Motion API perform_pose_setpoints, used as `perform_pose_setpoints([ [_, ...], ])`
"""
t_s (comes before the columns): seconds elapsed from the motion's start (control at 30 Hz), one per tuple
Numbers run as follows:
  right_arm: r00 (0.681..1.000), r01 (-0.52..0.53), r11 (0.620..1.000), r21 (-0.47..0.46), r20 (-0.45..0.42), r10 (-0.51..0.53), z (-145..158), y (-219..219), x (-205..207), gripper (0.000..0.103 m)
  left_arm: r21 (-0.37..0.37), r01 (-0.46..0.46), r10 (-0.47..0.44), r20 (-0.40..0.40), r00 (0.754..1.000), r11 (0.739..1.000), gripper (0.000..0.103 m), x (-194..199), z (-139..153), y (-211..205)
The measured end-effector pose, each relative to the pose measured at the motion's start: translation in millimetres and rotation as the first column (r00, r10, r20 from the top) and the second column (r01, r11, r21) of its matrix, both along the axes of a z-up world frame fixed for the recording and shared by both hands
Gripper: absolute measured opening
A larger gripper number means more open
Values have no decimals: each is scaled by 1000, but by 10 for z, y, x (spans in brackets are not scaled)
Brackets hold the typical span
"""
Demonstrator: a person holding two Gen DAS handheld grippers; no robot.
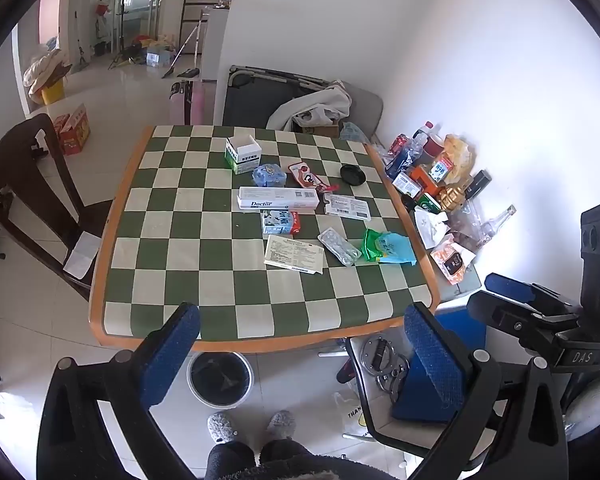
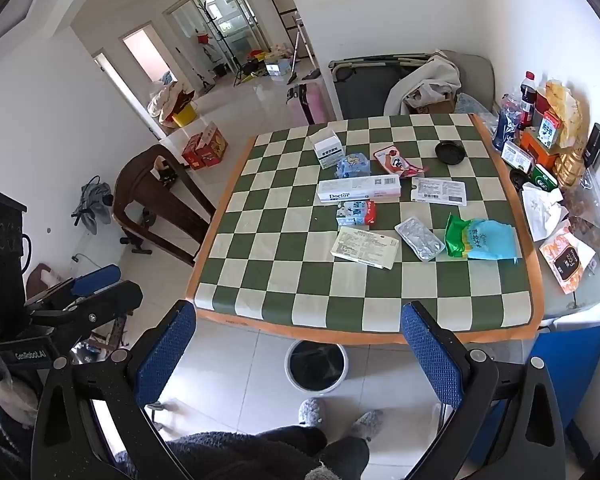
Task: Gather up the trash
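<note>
Status: nothing collected yet, as far as the views show. The bin (image 1: 220, 378) stands on the floor tiles just off the near edge of the table (image 1: 148, 344), at 6 o'clock from the litter; its dark liner looks empty, though the bottom is not fully readable.

All trash lies on the checked tabletop, clustered from centre toward 3 o'clock:
- open white-and-green carton (image 1: 242, 154) at 12 o'clock of the cluster
- blue crumpled wrapper (image 1: 269, 176) and red pouch (image 1: 309, 178) just below it
- long toothpaste box (image 1: 278, 199) across the middle
- white label card (image 1: 347, 207) at its 3 o'clock
- small milk carton (image 1: 281, 222), touching the toothpaste box's near edge or just beside it
- flat printed box (image 1: 294, 254) at 6 o'clock
- blister pack (image 1: 339, 246) beside it
- green and blue bags (image 1: 388, 247) at the 3 o'clock edge
- black dish (image 1: 353, 174) at 1 o'clock; whether it counts as trash cannot be told.

The left gripper (image 1: 300, 344) is spread fully wide and holds nothing; it hangs over the near table edge. The right gripper (image 2: 300, 344) is likewise fully spread and empty, tilted down toward the table. Neither touches any item.

Judgement: the task is at its start. Every piece remains to be picked and dropped in the bin. The heap of bottles and packets (image 1: 432, 176) on the side surface at 3 o'clock may or may not belong to the job.
</note>
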State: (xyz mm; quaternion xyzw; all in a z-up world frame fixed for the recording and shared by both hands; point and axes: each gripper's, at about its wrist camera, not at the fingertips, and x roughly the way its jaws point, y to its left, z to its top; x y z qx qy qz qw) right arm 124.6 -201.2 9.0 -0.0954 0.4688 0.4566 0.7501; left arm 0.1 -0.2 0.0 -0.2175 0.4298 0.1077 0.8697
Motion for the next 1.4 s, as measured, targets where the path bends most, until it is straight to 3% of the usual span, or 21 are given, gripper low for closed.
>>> perform_pose_setpoints([
  [1.4, 1000, -19, 1000, 12, -12, 19, 37, 12, -54, 103, 9, -2, 2, 13, 1000, 1000, 103, -21, 12, -3],
])
